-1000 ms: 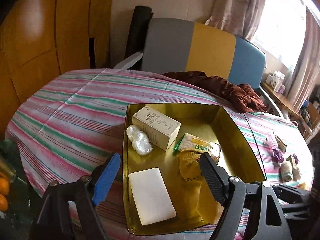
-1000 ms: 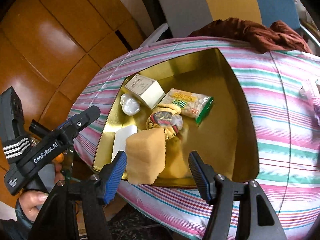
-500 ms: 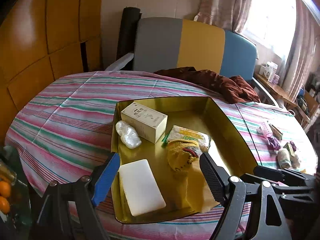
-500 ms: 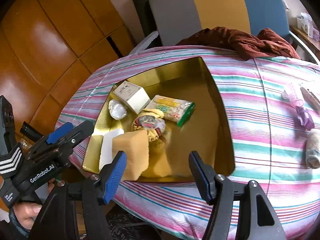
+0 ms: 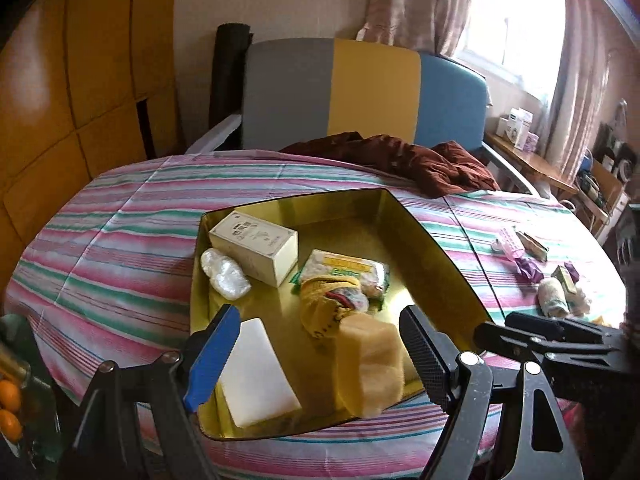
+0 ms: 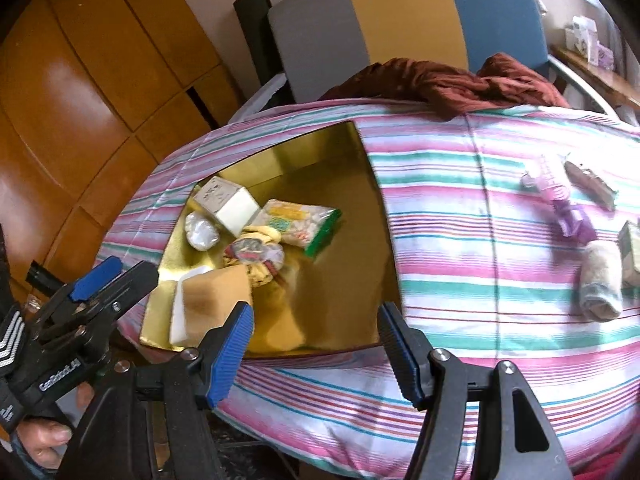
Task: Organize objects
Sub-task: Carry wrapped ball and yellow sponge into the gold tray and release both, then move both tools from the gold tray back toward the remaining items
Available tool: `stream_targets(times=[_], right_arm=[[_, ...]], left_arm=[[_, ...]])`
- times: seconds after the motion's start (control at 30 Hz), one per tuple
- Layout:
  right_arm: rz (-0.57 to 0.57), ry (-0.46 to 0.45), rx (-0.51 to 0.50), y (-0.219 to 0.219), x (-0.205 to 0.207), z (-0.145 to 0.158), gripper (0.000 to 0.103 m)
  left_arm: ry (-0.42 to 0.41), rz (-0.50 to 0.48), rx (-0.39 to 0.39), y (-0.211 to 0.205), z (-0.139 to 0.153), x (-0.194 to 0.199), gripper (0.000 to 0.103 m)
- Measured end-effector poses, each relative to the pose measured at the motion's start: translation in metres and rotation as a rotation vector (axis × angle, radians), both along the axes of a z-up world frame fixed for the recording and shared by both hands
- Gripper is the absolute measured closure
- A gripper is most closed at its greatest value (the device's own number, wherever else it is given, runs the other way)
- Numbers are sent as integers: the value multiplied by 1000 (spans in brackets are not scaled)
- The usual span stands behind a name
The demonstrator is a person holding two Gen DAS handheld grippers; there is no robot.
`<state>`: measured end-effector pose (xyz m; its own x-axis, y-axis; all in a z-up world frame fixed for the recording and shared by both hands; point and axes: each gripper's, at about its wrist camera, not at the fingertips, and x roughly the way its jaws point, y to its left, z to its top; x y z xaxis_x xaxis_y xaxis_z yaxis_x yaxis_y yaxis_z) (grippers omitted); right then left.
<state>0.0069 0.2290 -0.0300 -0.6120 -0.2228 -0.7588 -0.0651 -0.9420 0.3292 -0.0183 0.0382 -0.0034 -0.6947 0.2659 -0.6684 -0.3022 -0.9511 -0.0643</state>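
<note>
We see daylight pouring through the window [image 5: 516, 40] at upper right, blown out to white and washing over the curtains [image 5: 432, 4]. The gold tray [image 5: 436, 252] throws soft glare off its floor and walls. Fisheye bending curves the striped tablecloth [image 5: 120, 240] and wood panels [image 6: 80, 80] — corners fall to black. The yellow sponge [image 5: 370, 364] smears with motion blur — so does the right view's foreground.

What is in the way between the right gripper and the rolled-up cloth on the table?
Nothing visible. The right gripper, jaws open and empty, hangs over the near edge of the gold tray. Only bare striped tablecloth lies between it and the rolled cloth.
</note>
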Motion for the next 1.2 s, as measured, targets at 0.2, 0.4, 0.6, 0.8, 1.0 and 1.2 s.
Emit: stream_targets(times=[0.2, 0.4, 0.6, 0.8, 1.0, 1.2], right_arm=[[-41, -12, 4, 15, 3, -5, 38], [-83, -32, -1, 31, 7, -9, 38], [-130, -66, 4, 50, 14, -16, 38], [-228, -102, -10, 89, 31, -21, 38], [-318, -128, -39, 129, 52, -22, 38], [-425, -146, -56, 177, 78, -20, 38]], left_arm=[[15, -59, -15, 17, 3, 6, 21], [8, -115, -26, 32, 1, 10, 21], [9, -169, -29, 48, 1, 13, 21], [8, -230, -25, 69, 3, 14, 21], [0, -293, -30, 92, 3, 14, 21], [-9, -350, -42, 113, 0, 15, 21]])
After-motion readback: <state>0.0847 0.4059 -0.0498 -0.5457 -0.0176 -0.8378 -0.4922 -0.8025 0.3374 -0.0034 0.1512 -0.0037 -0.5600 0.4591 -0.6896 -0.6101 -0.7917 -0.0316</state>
